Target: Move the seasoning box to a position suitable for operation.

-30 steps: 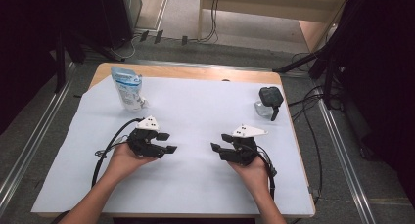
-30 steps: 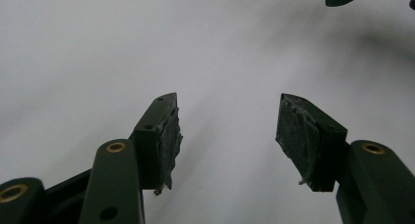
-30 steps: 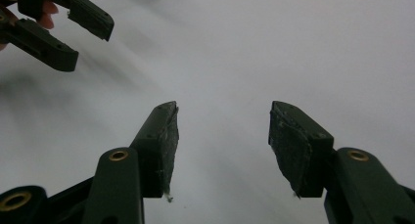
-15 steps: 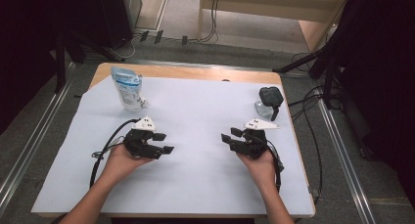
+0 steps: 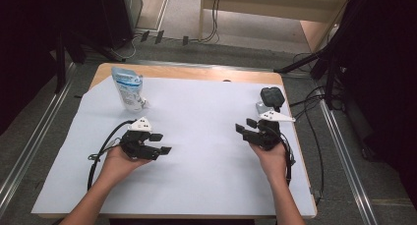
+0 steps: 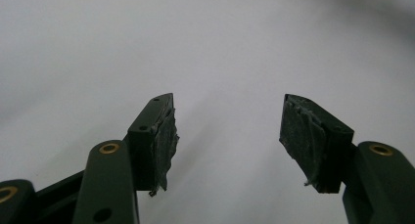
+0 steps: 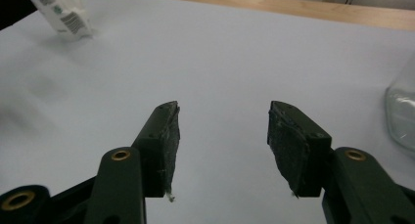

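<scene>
Both grippers, left (image 5: 164, 143) and right (image 5: 244, 126), gape empty; pouch (image 5: 127, 88) and jar (image 5: 270, 99) stand clear

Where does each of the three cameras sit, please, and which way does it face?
High view: above the table's near side, looking forward and down; both forearms, left tool, right tool.
Left gripper view: on that tool, facing white paper.
Right gripper view: across the paper toward the blue-and-white plastic pouch.
Shared: the pouch, high and right gripper views.

in the right gripper view the pouch (image 7: 61, 13) is cut off by the top edge, the glass jar (image 7: 402, 117) by the right edge; the pouch's print is too small to read.
</scene>
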### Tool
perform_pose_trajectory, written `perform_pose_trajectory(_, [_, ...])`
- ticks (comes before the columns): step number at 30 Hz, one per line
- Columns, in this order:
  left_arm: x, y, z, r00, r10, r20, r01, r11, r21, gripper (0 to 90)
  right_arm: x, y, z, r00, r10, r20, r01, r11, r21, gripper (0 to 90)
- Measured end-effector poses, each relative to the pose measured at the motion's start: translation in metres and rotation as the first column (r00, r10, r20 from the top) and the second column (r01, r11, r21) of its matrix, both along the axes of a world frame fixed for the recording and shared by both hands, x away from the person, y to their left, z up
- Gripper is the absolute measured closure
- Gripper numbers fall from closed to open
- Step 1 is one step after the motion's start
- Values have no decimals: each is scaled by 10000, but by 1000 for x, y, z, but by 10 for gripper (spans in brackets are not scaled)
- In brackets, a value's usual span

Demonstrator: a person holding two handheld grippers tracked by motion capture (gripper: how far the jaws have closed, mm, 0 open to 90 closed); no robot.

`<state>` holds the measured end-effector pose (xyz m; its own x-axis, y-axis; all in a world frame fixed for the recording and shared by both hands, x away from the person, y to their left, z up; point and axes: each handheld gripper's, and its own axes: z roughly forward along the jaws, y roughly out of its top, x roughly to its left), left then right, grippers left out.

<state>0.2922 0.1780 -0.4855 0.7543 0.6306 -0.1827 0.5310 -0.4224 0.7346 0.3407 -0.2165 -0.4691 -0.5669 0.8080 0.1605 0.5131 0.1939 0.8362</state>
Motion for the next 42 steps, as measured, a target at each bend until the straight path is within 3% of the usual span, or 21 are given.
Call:
perform_pose_trajectory(8, [-5,4,-1,10000,12,-57,-13,10000,-83,385,20,-15,7,9988,-316,-371,318,9995,46,351])
perform_pose_trajectory(10, [-6,5,-1,10000,-18,-74,17,9999,-113,386,26,-20,8,9984,-302,-485,305,9995,53,266])
perform_pose_trajectory(12, [-6,4,-1,10000,-11,-45,10,9999,-160,386,28,-21,8,9982,-416,-432,419,9991,78,245])
perform_pose_trajectory(14, [-5,4,-2,10000,4,-53,-5,9999,-170,386,34,-24,9,9972,-594,-446,595,9982,8,143])
perform_pose_trajectory(20, [-6,2,-3,9999,-83,-102,81,9999,-133,387,45,-29,14,9938,-1025,-426,1020,9947,-146,80])
perform_pose_trajectory(28, [-8,-2,-3,9995,-287,-89,286,9995,-102,387,61,-40,27,9885,-1509,-109,1503,9878,-399,90])
perform_pose_trajectory(30, [-8,-3,-4,9994,-337,-66,337,9994,-56,387,66,-46,34,9851,-1710,194,1718,9840,-473,99])
perform_pose_trajectory(35, [-11,-2,-4,9994,-330,-69,330,9995,-22,387,76,-57,40,9808,-1944,180,1947,9807,-170,102])
perform_pose_trajectory(40, [-13,-1,-5,9995,-303,-67,302,9995,-58,387,88,-65,38,9725,-2316,253,2321,9725,-193,104])
perform_pose_trajectory(42, [-14,0,-6,9994,-333,-114,333,9994,-68,388,96,-69,33,9622,-2719,163,2723,9616,-351,120])
